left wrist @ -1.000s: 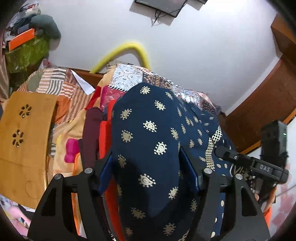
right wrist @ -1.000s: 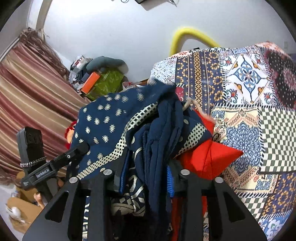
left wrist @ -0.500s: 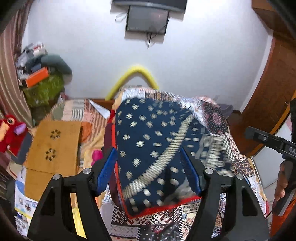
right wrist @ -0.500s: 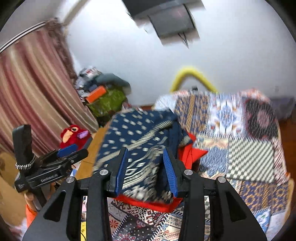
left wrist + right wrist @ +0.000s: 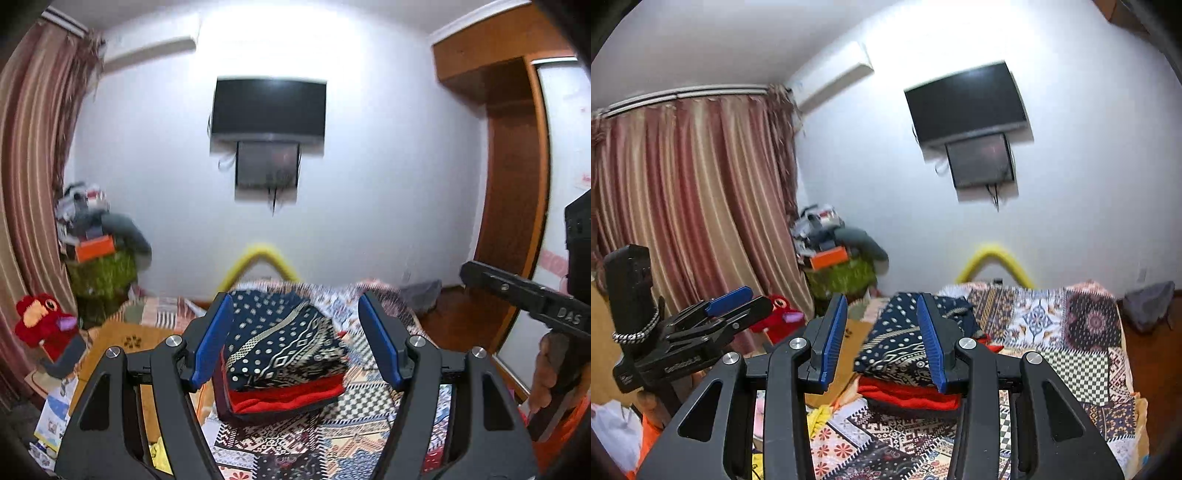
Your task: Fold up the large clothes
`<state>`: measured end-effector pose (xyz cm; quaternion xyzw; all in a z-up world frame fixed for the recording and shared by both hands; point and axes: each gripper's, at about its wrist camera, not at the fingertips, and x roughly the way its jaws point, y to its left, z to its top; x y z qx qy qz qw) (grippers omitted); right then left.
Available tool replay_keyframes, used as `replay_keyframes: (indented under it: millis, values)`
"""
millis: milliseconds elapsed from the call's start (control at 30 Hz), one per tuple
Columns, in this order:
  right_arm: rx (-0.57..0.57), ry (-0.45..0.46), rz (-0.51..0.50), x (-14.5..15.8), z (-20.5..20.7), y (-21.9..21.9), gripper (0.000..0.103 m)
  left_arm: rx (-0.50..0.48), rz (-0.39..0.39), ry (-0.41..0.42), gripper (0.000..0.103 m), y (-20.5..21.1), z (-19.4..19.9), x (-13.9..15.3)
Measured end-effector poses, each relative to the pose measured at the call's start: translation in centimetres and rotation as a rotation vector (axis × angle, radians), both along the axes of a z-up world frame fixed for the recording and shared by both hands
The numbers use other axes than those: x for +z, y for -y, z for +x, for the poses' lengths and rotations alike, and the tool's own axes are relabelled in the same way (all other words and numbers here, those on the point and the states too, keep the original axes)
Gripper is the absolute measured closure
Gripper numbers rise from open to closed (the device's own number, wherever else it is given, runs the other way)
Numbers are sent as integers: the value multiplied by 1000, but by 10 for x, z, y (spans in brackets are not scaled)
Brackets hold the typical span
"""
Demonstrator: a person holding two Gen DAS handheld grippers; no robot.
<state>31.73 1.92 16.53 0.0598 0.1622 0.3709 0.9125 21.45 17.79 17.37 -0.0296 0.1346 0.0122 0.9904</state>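
Note:
A folded navy garment with cream patterns [image 5: 284, 343] lies on top of a folded red one [image 5: 288, 397] on the patchwork bedspread [image 5: 332, 435]. The stack also shows in the right wrist view [image 5: 905, 350]. My left gripper [image 5: 295, 341] is open and empty, held above and back from the stack. My right gripper [image 5: 882, 339] is open and empty too, also raised clear of it. The left gripper shows at the left of the right wrist view [image 5: 731, 302], and the right gripper at the right edge of the left wrist view [image 5: 524, 295].
A wooden lap table [image 5: 118, 343] lies at the bed's left. A red plush toy [image 5: 40, 325] and a cluttered pile [image 5: 99, 254] stand by the curtain [image 5: 690, 206]. A TV [image 5: 269, 107] hangs on the far wall. A wooden wardrobe [image 5: 506, 177] is at the right.
Both grippers let go of the navy garment, opened and pulled up and back. The garment now rests folded on the stack.

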Motion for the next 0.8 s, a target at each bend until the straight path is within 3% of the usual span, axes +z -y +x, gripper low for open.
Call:
replay_keyframes:
  millis: [200, 333, 567, 800]
  values:
    - [-29, 92, 21, -8, -44, 7, 66, 16, 32, 135, 34, 29, -67, -7]
    - [-70, 154, 11, -15, -62, 7, 42, 46, 44, 193, 31, 42, -94, -19]
    - [-159, 204, -16, -20, -69, 7, 2, 112, 60, 228, 1, 50, -111, -39]
    - [-182, 180, -31, -29, -61, 10, 0, 146, 42, 203, 0, 46, -107, -50]
